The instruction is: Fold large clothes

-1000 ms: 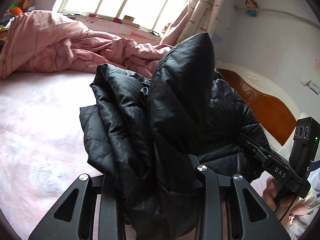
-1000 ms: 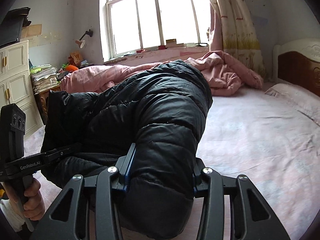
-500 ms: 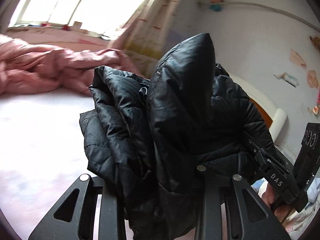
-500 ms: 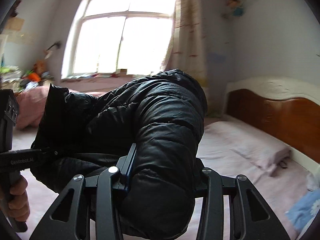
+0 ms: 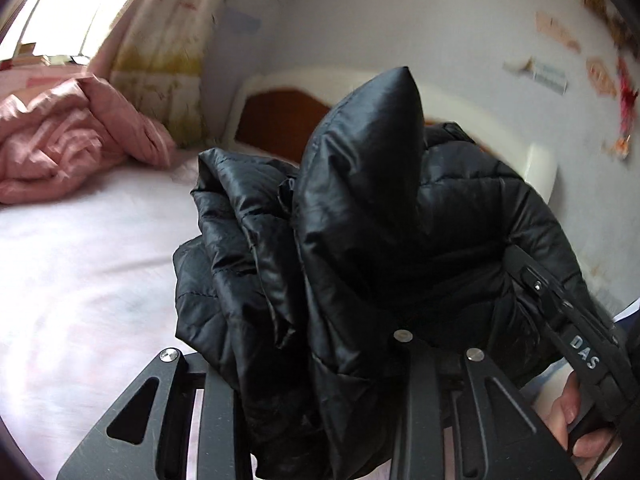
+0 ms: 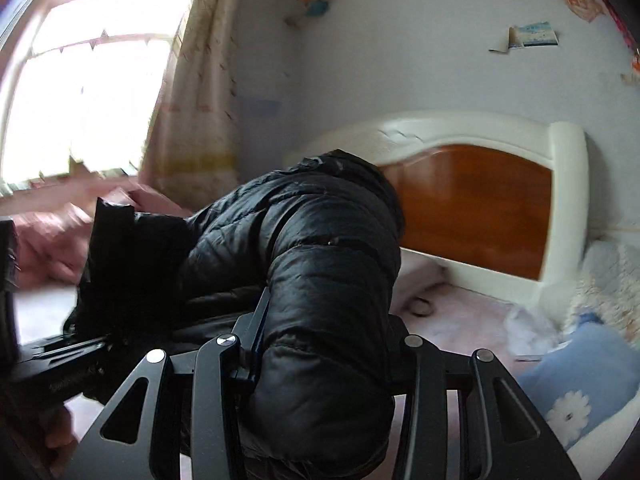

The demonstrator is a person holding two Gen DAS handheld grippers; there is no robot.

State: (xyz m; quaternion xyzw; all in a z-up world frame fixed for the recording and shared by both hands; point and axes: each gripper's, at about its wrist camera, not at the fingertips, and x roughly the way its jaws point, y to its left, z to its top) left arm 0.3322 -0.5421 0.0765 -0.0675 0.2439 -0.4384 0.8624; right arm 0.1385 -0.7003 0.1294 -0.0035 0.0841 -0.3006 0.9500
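So the bed (image 5: 80,248) took up most of the room, covered in a pale pink sheet, with a wood-and-cream headboard (image 6: 480,200) seen at its far end against the wall. A crumpled pink quilt (image 5: 68,140) was piled up near the window (image 6: 80,92), and a cream curtain (image 6: 196,92) was hung just beside that. A blue pillow with a white flower print (image 6: 576,392) was spotted at the right edge of the right wrist view, next to some fluffy white fabric. A few paper stickers were stuck on the wall above the headboard, all pretty blurred.

The black puffer jacket (image 5: 360,240) was bunched into a thick bundle and held up off the bed, carried between the two tools. The left hand-held gripper (image 5: 320,400) was clamped on a folded wad of the jacket, with fabric squeezed between its fingers and spilling over both sides. The right hand-held gripper (image 6: 324,380) was clenched on another fat roll of the same jacket, which filled the whole gap between its fingers. In the left wrist view the right tool could be made out at the lower right, gripped by a hand (image 5: 580,420). Whether the jacket's lowest part was touching the sheet couldn't be told.
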